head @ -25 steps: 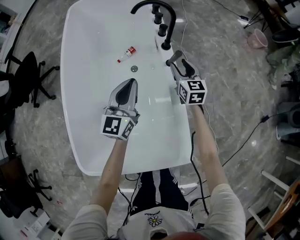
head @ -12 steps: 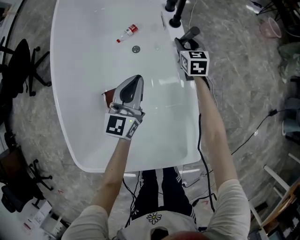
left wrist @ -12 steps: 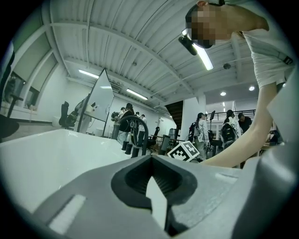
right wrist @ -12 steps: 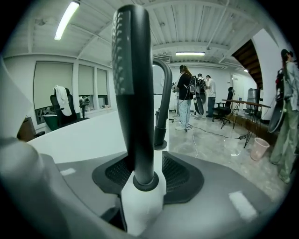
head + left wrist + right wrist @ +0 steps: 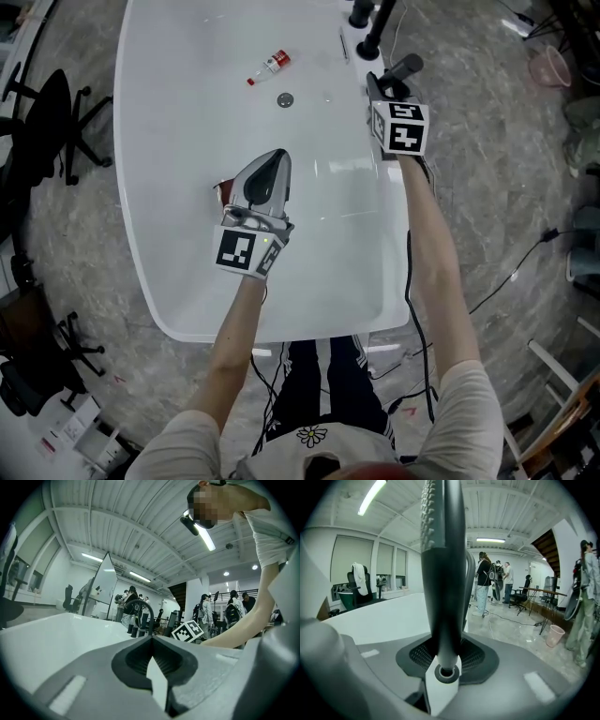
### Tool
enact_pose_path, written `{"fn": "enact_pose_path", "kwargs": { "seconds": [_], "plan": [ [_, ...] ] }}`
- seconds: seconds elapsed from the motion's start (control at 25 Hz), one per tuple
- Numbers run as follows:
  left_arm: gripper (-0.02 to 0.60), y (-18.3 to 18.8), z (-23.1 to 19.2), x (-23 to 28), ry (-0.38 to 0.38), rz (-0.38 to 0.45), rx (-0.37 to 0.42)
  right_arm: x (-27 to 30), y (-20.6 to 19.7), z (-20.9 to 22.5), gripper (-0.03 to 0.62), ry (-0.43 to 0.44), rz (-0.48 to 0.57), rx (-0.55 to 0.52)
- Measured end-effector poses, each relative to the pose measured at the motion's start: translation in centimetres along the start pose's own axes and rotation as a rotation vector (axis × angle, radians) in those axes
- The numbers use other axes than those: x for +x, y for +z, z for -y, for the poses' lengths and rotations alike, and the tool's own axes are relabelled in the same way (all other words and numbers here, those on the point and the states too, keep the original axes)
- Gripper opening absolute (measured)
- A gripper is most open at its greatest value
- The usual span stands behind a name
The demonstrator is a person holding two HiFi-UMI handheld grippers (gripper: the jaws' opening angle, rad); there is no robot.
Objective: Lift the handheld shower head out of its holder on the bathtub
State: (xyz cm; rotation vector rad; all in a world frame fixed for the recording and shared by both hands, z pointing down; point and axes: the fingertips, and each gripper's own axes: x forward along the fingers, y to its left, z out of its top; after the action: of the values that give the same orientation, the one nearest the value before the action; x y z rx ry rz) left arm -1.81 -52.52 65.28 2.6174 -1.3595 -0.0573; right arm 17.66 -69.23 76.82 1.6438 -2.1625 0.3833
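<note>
Head view: a white oval bathtub [image 5: 169, 234] fills the middle. The left gripper [image 5: 272, 162] hangs over the basin's centre, its tips towards the far edge. The right gripper [image 5: 387, 82] sits at the tub's right edge, close to the far right corner, with the dark grey handheld shower head [image 5: 409, 66] at its tips and the black arched faucet [image 5: 373, 33] just beyond. A small clear bottle with a red cap [image 5: 270, 65] lies in the basin near the far edge, beside the round metal drain [image 5: 285, 99].

Left gripper view: the jaws are pressed together with nothing between them; the faucet and the right gripper's marker cube show beyond the tips.

Right gripper view: the jaws pinch the shower head's round handle, which stands upright between them and runs up out of the picture; whether it has left its holder cannot be told
</note>
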Motion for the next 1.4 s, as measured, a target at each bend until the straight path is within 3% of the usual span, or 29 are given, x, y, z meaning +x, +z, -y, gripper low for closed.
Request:
{"fn": "enact_pose_path", "kwargs": {
  "seconds": [0.28,0.64,0.92,1.16,1.4],
  "plan": [
    [0.000,7.6,0.7,-0.8,-0.002,0.063,0.022,-6.5,9.6,0.1,0.146,-0.039,0.121,0.059],
    [0.000,25.7,6.9,-2.9,-0.067,0.253,0.118,-21.2,26.0,-3.7,0.146,-0.034,0.341,0.060],
    [0.000,35.5,10.8,-9.6,-0.047,0.367,0.165,-36.0,34.9,-7.5,0.146,-0.035,0.497,-0.012],
    [0.000,39.4,14.7,-15.1,-0.104,0.428,0.118,-47.6,37.5,-11.3,0.146,0.001,0.611,-0.012],
    [0.000,41.3,18.8,-19.2,-0.087,0.488,0.172,-54.5,34.0,-14.7,0.147,0.049,0.643,0.060]
  ]
}}
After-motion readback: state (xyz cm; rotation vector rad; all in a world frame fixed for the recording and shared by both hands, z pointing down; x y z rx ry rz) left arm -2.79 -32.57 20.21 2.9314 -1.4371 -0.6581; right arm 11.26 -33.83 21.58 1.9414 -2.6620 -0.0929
